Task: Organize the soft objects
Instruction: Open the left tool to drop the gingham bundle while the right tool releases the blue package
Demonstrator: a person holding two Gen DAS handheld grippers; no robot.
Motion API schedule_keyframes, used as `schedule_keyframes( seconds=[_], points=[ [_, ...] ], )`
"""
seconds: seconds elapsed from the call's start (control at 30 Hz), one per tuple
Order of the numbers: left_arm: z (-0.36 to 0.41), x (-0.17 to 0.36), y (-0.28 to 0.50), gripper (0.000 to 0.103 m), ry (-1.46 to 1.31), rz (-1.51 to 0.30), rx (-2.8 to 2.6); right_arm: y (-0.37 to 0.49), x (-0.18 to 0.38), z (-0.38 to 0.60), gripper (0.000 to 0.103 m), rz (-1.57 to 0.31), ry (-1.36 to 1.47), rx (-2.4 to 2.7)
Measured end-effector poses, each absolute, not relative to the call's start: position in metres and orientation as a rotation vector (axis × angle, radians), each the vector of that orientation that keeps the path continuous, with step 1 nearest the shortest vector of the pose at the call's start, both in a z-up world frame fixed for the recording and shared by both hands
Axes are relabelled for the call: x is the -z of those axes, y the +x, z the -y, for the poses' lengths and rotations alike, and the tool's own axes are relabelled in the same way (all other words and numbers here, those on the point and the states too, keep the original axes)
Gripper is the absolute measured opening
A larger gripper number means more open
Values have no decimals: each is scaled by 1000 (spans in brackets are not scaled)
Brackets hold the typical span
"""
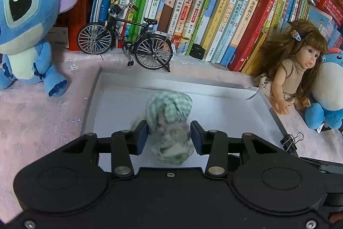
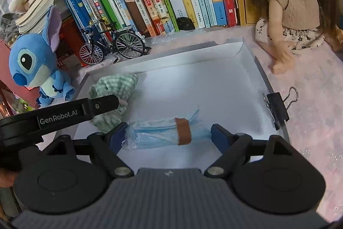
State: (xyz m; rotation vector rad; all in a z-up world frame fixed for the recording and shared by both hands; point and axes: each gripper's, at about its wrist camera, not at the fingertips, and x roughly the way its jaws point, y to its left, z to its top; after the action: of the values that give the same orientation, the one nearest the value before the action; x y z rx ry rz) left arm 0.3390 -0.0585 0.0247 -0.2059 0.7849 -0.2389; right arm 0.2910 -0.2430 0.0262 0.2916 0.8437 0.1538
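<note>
Inside my shallow white cardboard tray (image 2: 246, 50): crumpled green-checked cloth (image 1: 169, 113) between my left gripper's (image 1: 169, 138) loosened pads; rolled blue mask with brown band (image 2: 165, 132) between my right gripper's (image 2: 169, 136) wide-open pads, lying unheld.

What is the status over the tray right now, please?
Left gripper jaws open around green checked cloth, pads just clear. Right gripper jaws open around blue plastic bundle. Both items in white tray. Nothing in the way.

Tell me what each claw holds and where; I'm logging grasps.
Left claw flanks the green cloth's lower bunch, right claw the blue roll's ends. Both rest in the box; firm grip cannot be told.
</note>
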Motion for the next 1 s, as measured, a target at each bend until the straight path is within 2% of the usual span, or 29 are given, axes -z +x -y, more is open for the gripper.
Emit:
schedule_keyframes(
  seconds=[0.5, 1.0],
  points=[
    [55, -31, 332, 61, -205, -767, 224, 283, -33, 242, 91, -827, 280, -166],
    [31, -40, 282, 62, -187, -779, 201, 245, -51, 251, 92, -775, 227, -210]
  ],
)
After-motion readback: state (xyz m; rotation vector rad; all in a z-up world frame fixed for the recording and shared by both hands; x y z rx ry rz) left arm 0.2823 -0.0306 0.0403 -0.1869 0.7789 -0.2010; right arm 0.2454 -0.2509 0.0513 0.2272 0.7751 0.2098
